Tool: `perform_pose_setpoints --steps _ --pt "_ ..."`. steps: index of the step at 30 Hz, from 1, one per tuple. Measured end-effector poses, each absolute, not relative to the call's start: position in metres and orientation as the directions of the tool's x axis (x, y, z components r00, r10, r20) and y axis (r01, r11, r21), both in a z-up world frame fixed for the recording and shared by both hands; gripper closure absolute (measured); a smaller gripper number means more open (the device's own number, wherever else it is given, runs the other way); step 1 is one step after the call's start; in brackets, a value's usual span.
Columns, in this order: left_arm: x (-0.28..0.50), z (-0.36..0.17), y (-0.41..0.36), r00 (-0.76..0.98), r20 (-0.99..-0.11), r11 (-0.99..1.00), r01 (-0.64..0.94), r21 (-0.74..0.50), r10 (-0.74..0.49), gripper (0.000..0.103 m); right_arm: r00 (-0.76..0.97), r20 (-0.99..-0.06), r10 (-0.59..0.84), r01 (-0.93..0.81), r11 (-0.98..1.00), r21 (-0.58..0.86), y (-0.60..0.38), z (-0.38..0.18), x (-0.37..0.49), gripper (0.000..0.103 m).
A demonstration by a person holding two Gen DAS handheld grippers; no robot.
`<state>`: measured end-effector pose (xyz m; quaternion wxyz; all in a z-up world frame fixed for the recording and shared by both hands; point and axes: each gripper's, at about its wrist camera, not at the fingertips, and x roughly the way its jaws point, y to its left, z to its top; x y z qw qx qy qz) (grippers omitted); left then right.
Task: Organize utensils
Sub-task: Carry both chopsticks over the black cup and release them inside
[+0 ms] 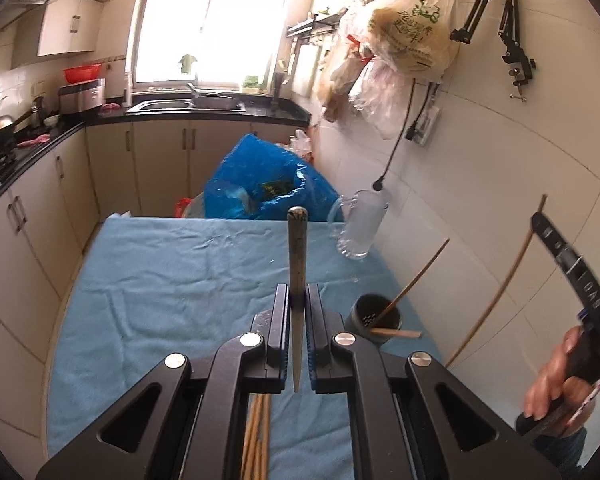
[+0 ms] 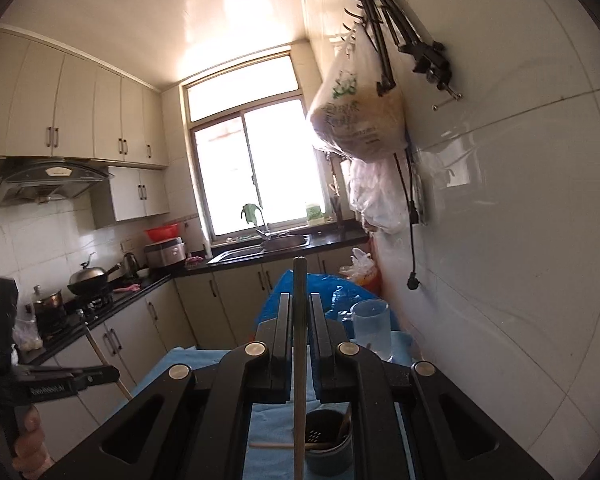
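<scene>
1. Left gripper (image 1: 298, 300) has its two black jaws pinched narrow on a single tapered grey-brown chopstick (image 1: 297, 256), which stands upright between the blue pads with its blunt end up top.
2. Right gripper (image 2: 300, 320) is doing the same thing: jaws closed tight on its own long wooden chopstick (image 2: 299, 360), running straight up through the middle of the right wrist view.
3. Both are held up in the air over a table with a wrinkly light blue cloth (image 1: 172, 280).
4. The dark round utensil holder (image 1: 374, 318) sits near the right edge of that cloth, close to the white tiled wall (image 1: 500, 200). It already has a couple of thin wooden chopsticks (image 1: 414, 280) in it, one leaning out toward the wall and one lying across the rim.
5. In the right wrist view the same holder is just below and right of the held stick, perforated inside.
6. More loose bamboo chopsticks (image 1: 256, 432) lie on the cloth, seen under the left gripper.
7. A clear glass mug with a handle (image 1: 360, 224) stands at the far right corner of the table, well beyond the holder.
8. A crumpled blue plastic bag (image 1: 260, 180) sits just past the table's far edge.
</scene>
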<state>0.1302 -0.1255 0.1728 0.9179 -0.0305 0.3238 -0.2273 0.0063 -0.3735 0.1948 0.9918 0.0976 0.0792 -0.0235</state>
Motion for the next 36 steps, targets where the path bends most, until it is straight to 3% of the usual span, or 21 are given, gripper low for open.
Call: perform_pose_setpoints --steps 6,13,22,36 --pt "0.157 0.189 -0.161 0.679 -0.559 0.874 0.434 -0.217 -0.476 0.096 0.99 -0.12 -0.079 0.096 0.985 0.146 -0.381 0.195 0.03 0.095" --pt "0.184 0.199 -0.201 0.664 -0.536 0.849 0.469 -0.244 -0.521 0.096 0.99 -0.11 -0.086 0.106 0.976 0.19 -0.398 0.19 0.066 0.095" --pt "0.215 0.165 -0.239 0.59 -0.58 0.819 0.494 -0.291 -0.562 0.096 0.982 -0.166 -0.086 0.124 0.966 0.228 -0.417 0.16 0.105 0.095" --pt "0.243 0.11 -0.262 0.496 -0.681 0.821 0.489 -0.294 -0.539 0.096 0.943 -0.332 -0.009 0.098 0.962 0.254 -0.432 0.116 0.135 0.094"
